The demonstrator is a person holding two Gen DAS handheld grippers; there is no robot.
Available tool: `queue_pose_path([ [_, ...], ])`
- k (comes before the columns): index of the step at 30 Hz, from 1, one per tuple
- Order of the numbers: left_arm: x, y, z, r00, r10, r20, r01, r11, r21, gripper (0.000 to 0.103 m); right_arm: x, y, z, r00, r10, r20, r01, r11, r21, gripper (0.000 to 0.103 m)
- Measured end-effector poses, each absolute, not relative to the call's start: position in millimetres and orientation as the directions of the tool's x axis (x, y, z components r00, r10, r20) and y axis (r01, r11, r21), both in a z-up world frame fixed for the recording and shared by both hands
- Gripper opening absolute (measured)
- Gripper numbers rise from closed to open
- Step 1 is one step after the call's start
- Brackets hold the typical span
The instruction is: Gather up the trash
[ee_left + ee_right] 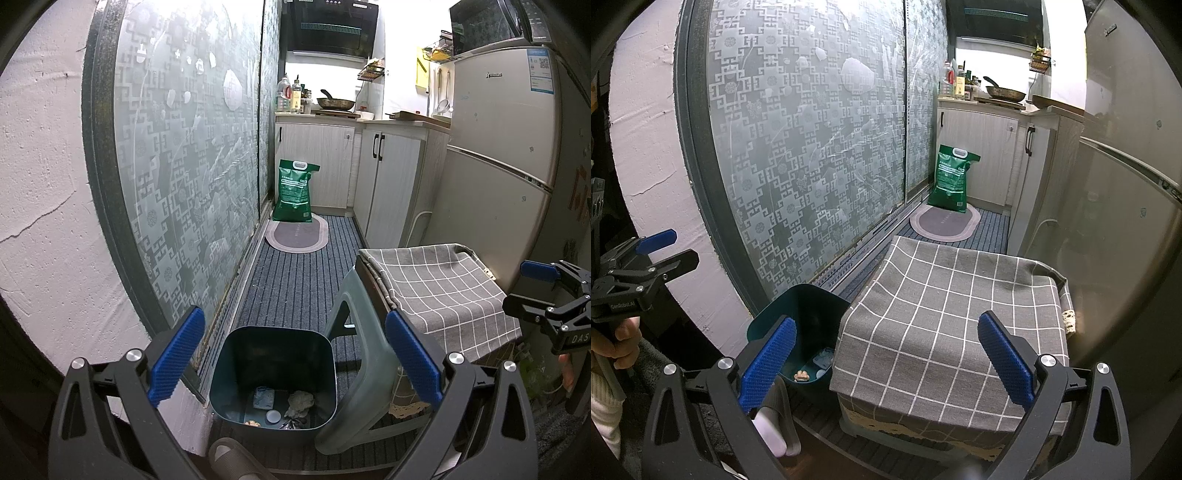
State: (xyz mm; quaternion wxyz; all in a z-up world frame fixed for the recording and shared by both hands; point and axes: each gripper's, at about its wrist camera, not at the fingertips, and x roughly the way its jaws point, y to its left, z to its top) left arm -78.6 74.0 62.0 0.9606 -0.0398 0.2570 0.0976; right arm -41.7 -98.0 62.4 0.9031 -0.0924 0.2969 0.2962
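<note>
Trash already lay at the bottom of the dark teal bin: a crumpled wad of paper, a small blue packet, a white round cap and a few scraps that were too small to name. The bin stood on the striped floor mat, just beside a grey plastic stool and close to the patterned sliding door. The left gripper hung above the bin's mouth with its blue pads spread wide and nothing between them. The right gripper was likewise spread wide and empty, poised over the grey checked cloth that covered a low box-like stand next to the bin. No loose litter was plainly visible on the cloth or on the mat around it, so the step in hand looked like a pause between drops, or possibly the end of the collecting; which of the two could not be told. The next move would call for finding any remaining piece outside the bin, bringing one open gripper down around it, closing firmly, and carrying it over the bin's mouth before letting go.
</note>
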Motion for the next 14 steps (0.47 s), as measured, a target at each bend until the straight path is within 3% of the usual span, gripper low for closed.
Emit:
queue_pose_path([
  [14, -80.1, 71.8, 63.6, 0.852, 0.164, -0.498, -0.203, 0.979, -0.024, 0.100, -41.5, -98.0, 62.2, 0.648, 0.480, -0.591, -0.590, 0.807, 0.009, 0.100],
])
